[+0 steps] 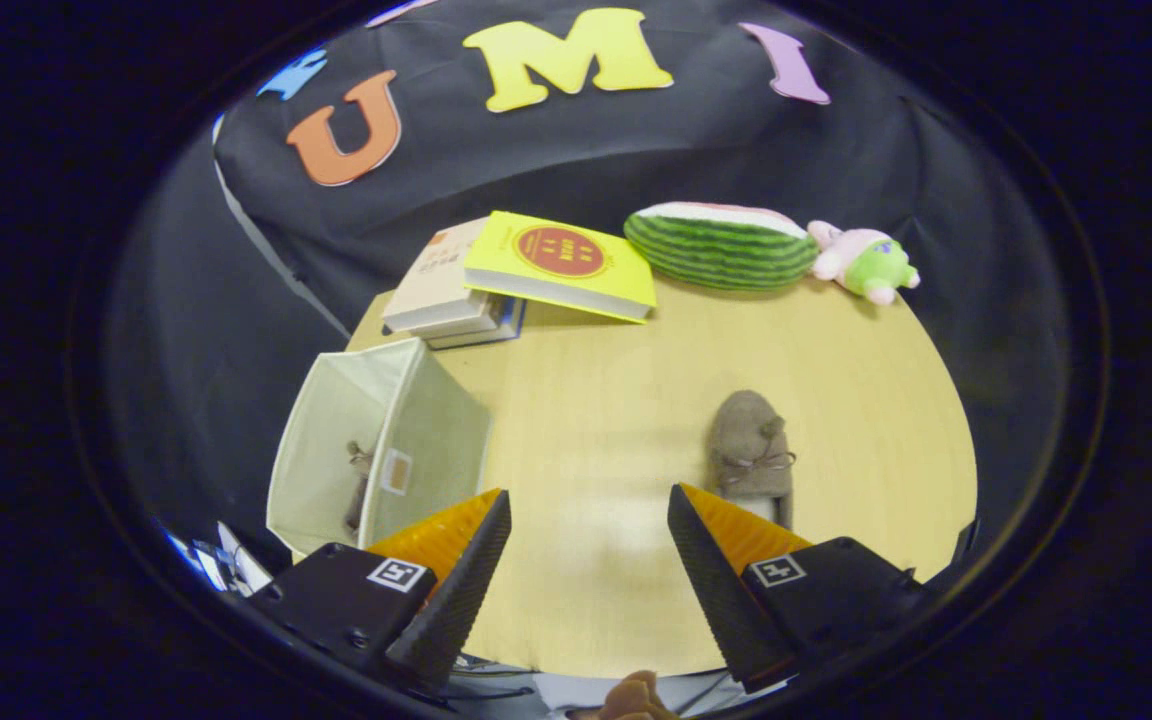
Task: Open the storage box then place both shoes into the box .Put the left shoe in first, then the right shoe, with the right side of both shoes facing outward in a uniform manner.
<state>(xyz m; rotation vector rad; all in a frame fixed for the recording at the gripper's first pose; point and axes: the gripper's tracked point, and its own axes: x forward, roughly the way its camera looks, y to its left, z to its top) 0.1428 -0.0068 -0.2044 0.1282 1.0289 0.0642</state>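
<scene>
A pale fabric storage box (336, 440) stands open on the wooden table (616, 400), just beyond my left finger. Inside it, against the box's right wall, one brown shoe (359, 485) is partly seen. The other brown shoe (751, 450), a slipper with a small bow, lies flat on the table just beyond my right finger, toe pointing away. My gripper (588, 520) is open over bare tabletop, nothing between its fingers, and hangs above the table's near edge.
At the far side of the table lies a stack of books (451, 290) with a yellow book (561, 265) leaning on it. To their right sit a watermelon-slice plush (721, 245) and a pink and green plush toy (866, 262).
</scene>
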